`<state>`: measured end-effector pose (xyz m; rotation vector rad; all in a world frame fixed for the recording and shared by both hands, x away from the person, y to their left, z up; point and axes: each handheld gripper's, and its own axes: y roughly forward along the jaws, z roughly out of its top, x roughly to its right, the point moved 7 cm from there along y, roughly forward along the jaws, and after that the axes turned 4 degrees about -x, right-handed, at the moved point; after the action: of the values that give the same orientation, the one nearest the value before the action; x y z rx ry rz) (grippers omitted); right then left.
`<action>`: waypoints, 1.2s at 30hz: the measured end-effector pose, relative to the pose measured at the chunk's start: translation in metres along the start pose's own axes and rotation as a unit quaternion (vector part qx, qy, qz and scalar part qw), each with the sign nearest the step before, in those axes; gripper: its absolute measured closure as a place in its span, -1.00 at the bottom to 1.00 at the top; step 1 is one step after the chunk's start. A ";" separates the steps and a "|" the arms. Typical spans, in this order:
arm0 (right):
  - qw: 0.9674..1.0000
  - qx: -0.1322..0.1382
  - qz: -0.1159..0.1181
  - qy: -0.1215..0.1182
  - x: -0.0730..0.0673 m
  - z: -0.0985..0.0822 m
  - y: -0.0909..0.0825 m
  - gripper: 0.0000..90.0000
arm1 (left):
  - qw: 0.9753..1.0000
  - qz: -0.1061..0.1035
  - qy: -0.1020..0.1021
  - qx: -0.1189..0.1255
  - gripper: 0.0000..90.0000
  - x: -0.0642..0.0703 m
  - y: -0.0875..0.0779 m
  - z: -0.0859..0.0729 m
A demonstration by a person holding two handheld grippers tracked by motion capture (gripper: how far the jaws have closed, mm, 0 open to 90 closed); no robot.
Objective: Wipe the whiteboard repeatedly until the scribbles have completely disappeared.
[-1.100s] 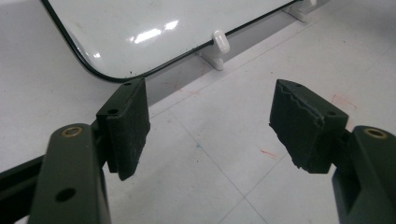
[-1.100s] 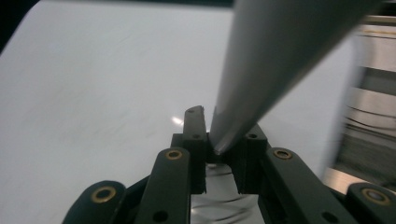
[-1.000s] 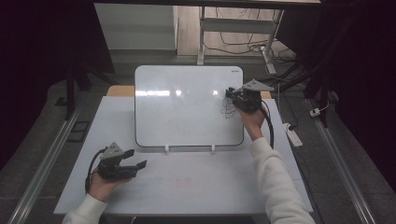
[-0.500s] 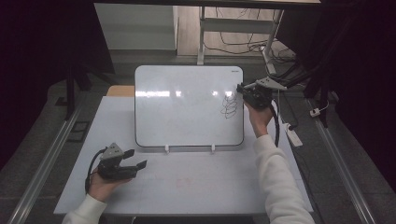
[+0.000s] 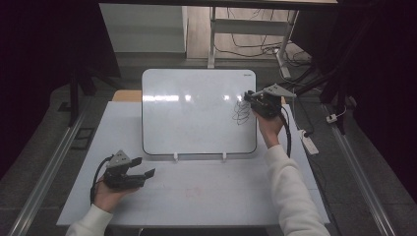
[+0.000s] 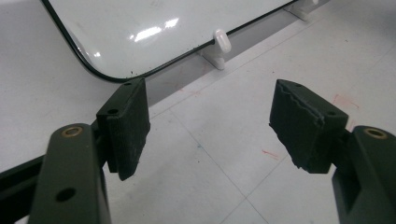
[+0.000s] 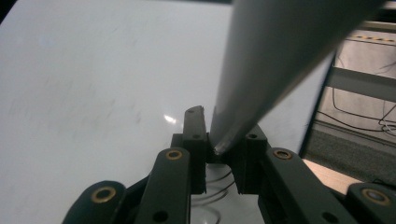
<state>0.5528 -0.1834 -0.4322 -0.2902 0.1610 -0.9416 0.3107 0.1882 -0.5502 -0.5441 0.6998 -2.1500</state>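
A whiteboard (image 5: 196, 113) lies flat on the far half of the white table (image 5: 206, 196). A black scribble (image 5: 240, 112) sits near the board's right edge. My right gripper (image 5: 250, 96) hovers over the scribble, shut on a grey marker (image 7: 280, 56) that runs back toward the camera between the jaws. In the right gripper view the right gripper (image 7: 219, 135) is above the whiteboard (image 7: 93, 84), with the scribble (image 7: 215, 186) just under it. My left gripper (image 5: 145, 167) rests open near the table's front left. In its own view the left gripper (image 6: 210, 121) is empty and faces the whiteboard's (image 6: 140, 28) near corner.
Two white feet (image 5: 175, 157) stick out from the board's near edge. A white power strip (image 5: 309, 142) lies off the table's right side. A wooden surface (image 5: 125, 96) shows behind the board's left corner. Cables lie on the floor beyond the table.
The right hand has shifted a little over the scribble at the board's right edge, out to the right and back. The left hand has stayed put.
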 end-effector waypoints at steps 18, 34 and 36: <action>0.999 -0.017 0.032 -0.040 -0.027 -0.008 0.008 0.73 | 1.000 -0.001 0.001 0.003 -0.34 0.000 -0.001 0.000; 1.000 -0.003 0.025 -0.004 -0.023 -0.012 0.003 0.73 | 1.000 -0.001 0.001 0.000 -0.34 0.000 0.000 0.000; 0.998 -0.019 0.052 -0.039 -0.039 -0.021 0.007 0.73 | 1.000 0.000 -0.001 0.000 -0.34 -0.001 0.001 0.000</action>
<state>0.5301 -0.1509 -0.4536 -0.3493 0.1219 -0.8237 0.3115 0.1882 -0.5504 -0.5460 0.6981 -2.1495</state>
